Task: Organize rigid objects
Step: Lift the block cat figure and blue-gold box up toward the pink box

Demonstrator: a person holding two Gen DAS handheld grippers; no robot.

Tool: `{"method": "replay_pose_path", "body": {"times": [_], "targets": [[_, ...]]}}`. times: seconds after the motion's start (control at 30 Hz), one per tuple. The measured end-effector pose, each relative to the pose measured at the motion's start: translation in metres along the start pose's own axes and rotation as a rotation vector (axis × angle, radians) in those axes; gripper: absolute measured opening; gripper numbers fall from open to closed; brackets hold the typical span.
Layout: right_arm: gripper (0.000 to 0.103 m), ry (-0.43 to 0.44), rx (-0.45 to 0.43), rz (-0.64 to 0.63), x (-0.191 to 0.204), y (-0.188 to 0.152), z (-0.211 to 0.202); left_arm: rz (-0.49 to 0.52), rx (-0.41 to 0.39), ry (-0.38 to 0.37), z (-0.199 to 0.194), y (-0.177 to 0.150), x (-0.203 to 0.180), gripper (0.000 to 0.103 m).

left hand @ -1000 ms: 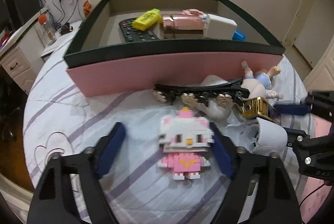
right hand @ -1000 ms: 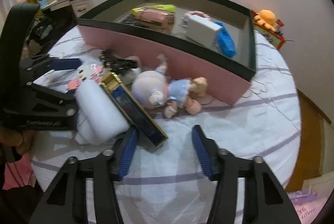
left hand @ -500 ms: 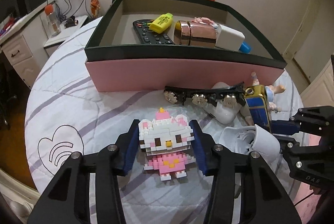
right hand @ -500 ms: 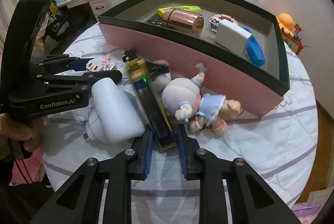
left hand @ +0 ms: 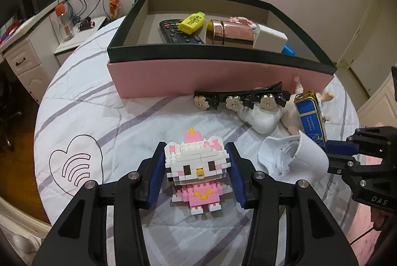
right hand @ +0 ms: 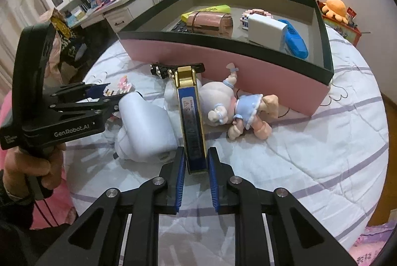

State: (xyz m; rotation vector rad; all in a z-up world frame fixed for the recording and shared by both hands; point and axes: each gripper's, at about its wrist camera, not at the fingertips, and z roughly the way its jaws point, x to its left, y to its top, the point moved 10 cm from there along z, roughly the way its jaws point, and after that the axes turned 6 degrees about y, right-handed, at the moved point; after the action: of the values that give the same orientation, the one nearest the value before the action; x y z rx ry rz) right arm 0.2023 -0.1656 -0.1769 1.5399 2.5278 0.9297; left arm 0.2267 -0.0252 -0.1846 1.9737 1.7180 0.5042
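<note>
My left gripper (left hand: pixel 196 154) is shut on a pink-and-white brick-built cat figure (left hand: pixel 197 171), its blue pads pressed against both sides of the head, just above the bedspread. My right gripper (right hand: pixel 196 157) is shut on the near end of a long blue-and-gold box (right hand: pixel 189 114), which tilts up and away from me. The same box (left hand: pixel 310 114) and the right gripper (left hand: pixel 345 149) show at the right of the left wrist view. Behind both stands a pink box with a dark green rim (left hand: pixel 218 75) (right hand: pixel 223 55) holding several rigid items.
A black hair clip with flower studs (left hand: pixel 238 98), a white plastic device (right hand: pixel 144 127) and a doll in a blue dress (right hand: pixel 238 109) lie in front of the pink box. The striped white bedspread (right hand: pixel 310 154) has room at the right. A person's hand (right hand: pixel 27 164) grips the left handle.
Both grippers closed: the left on the cat figure, the right on the blue-and-gold box. The box's far end has swung upright, away from the white device, and the cat figure sits raised between the pads.
</note>
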Motion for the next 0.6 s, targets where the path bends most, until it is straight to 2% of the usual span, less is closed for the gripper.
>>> {"method": "replay_pose_path", "body": {"times": [0.17, 0.6], "targets": [[0.019, -0.038, 0.021, -0.033, 0.003, 0.007, 0.011, 0.025, 0.003, 0.026, 0.000, -0.002, -0.001, 0.048], [0.015, 0.009, -0.029, 0.018, 0.007, 0.012, 0.000, -0.015, -0.015, -0.010, -0.011, -0.004, 0.001, 0.047]]}}
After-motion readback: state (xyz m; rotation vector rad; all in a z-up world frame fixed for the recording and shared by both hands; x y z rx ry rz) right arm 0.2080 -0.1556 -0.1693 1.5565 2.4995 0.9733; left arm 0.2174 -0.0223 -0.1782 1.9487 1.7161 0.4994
